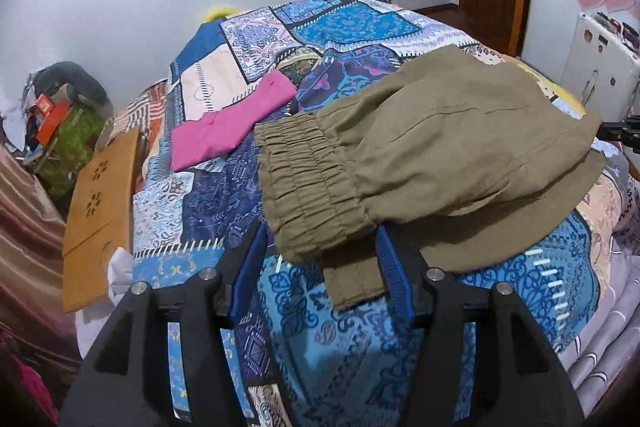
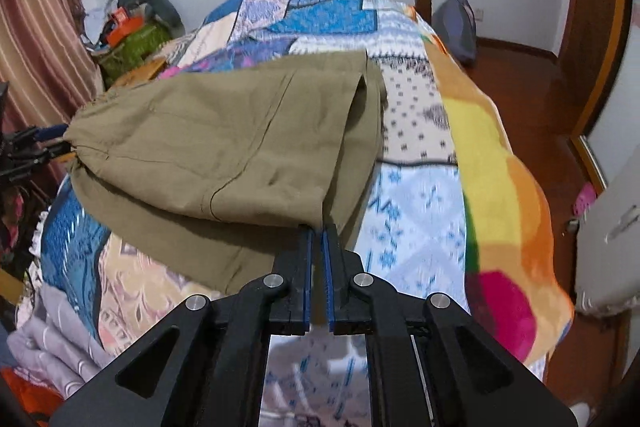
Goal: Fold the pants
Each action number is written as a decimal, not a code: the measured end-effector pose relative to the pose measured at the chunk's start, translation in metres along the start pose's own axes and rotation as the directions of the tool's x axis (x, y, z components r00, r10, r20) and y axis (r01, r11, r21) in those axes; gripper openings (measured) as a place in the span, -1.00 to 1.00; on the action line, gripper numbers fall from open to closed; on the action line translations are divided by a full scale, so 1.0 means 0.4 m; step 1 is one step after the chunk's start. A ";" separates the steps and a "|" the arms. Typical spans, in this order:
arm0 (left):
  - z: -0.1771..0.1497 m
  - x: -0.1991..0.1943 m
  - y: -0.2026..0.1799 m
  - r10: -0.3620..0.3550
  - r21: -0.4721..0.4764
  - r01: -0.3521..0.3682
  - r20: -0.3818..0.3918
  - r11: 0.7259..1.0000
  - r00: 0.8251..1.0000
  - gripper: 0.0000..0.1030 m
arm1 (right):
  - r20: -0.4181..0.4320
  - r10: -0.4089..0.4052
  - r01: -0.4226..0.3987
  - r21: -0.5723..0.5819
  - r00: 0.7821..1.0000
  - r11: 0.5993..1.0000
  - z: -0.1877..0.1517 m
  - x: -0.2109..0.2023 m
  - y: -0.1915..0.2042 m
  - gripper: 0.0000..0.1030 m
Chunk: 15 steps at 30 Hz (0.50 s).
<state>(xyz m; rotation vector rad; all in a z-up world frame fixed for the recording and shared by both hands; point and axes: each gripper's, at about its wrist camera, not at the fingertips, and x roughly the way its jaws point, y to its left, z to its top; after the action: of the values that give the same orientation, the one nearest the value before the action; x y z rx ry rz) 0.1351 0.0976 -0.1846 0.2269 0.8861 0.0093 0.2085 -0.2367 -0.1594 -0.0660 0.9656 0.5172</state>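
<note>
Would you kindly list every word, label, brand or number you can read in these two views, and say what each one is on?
No text can be read in either view.
Orange box on the cluttered pile by the wall: a white patch that may be print, too small and blurred to read.
White cabinet at the right: small stickers, unreadable.
Patterned bedspread: only ornament, no letters.
Olive pants: no label showing.
</note>
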 end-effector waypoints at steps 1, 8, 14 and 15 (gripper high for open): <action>0.000 -0.007 0.003 0.004 -0.005 -0.004 0.003 1.000 1.000 0.12 | 0.007 0.002 -0.002 0.014 1.000 1.000 0.002 -0.011 -0.001 -0.84; 0.036 -0.087 -0.014 0.051 0.020 -0.053 0.102 0.998 0.993 0.51 | 0.122 -0.045 0.051 -0.044 0.992 0.998 0.016 -0.091 0.040 -0.35; 0.058 -0.065 -0.124 0.012 0.184 -0.026 0.081 0.983 0.997 0.51 | 0.157 0.019 0.002 -0.133 0.987 0.991 0.046 -0.093 0.123 -0.11; 0.055 -0.055 -0.144 0.012 0.218 -0.028 0.074 0.975 0.997 0.51 | 0.153 0.027 -0.005 -0.145 0.988 0.989 0.051 -0.084 0.133 -0.11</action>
<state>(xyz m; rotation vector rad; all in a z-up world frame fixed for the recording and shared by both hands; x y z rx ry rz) 0.1332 0.0348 -0.1658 0.4402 0.8126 -0.0782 0.1847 -0.1974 -0.1116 -0.1461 0.7766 0.5978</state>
